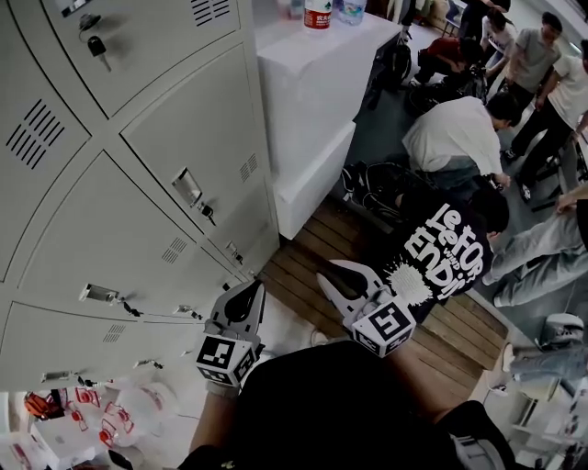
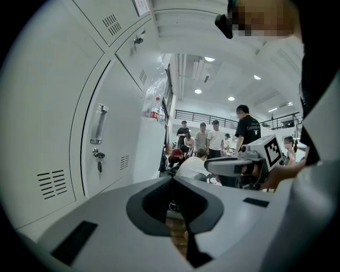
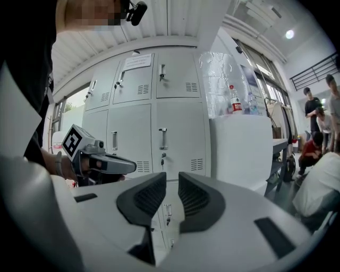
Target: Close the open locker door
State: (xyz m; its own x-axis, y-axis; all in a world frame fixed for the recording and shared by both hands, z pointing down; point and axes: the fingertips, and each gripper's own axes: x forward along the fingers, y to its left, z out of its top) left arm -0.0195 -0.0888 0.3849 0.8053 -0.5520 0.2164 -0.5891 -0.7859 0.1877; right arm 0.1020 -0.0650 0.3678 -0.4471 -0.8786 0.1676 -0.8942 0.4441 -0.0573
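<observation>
The grey locker bank [image 1: 138,184] fills the left of the head view, and every door I can see lies flush with its frame. One door [image 1: 197,165] carries a metal handle [image 1: 187,186] with a key below it. My left gripper [image 1: 244,296] hovers close in front of the lower lockers, its jaws together and empty. In the left gripper view [image 2: 171,183] a closed door with handle [image 2: 98,125] and key [image 2: 99,156] stands to its left. My right gripper [image 1: 344,280] hangs beside it over the wooden floor. Its jaws [image 3: 172,183] stand slightly apart with nothing between them, facing the lockers [image 3: 159,106].
A white counter [image 1: 312,83] with bottles [image 1: 317,14] stands against the lockers' right end. Several people [image 1: 455,133] crouch and stand on the right. Wooden floorboards [image 1: 312,252] lie below the grippers. Plastic bags [image 1: 92,413] sit at the lower left.
</observation>
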